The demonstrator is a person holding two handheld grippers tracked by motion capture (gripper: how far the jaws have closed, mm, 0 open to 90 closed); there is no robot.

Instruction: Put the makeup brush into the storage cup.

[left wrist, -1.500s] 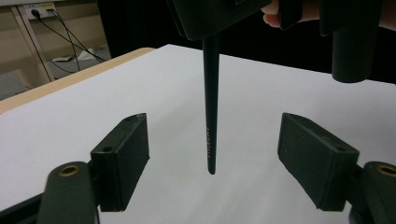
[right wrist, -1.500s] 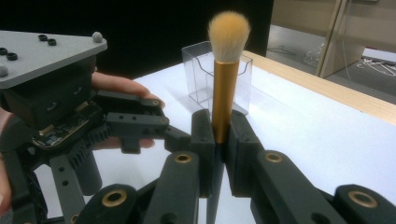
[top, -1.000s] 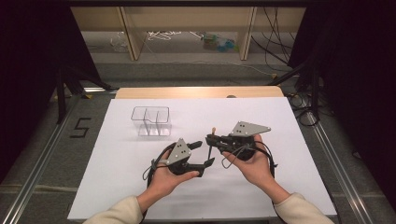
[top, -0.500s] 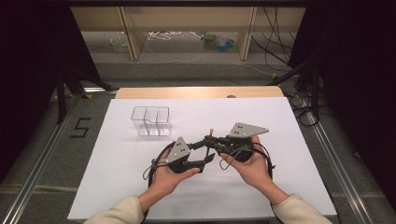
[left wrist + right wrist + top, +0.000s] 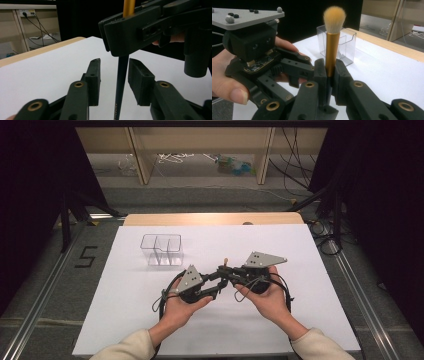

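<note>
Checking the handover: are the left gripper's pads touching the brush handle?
Apart. The left gripper view shows a gap on both sides between the left gripper pads and the brush handle, its jaws just closing; the right gripper clamps the brush.

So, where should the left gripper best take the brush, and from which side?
On the dark handle below the right gripper, coming in level from the side. The makeup brush stands upright, and the left gripper's jaws, just closing, already straddle the thin handle without pressing yet.
</note>
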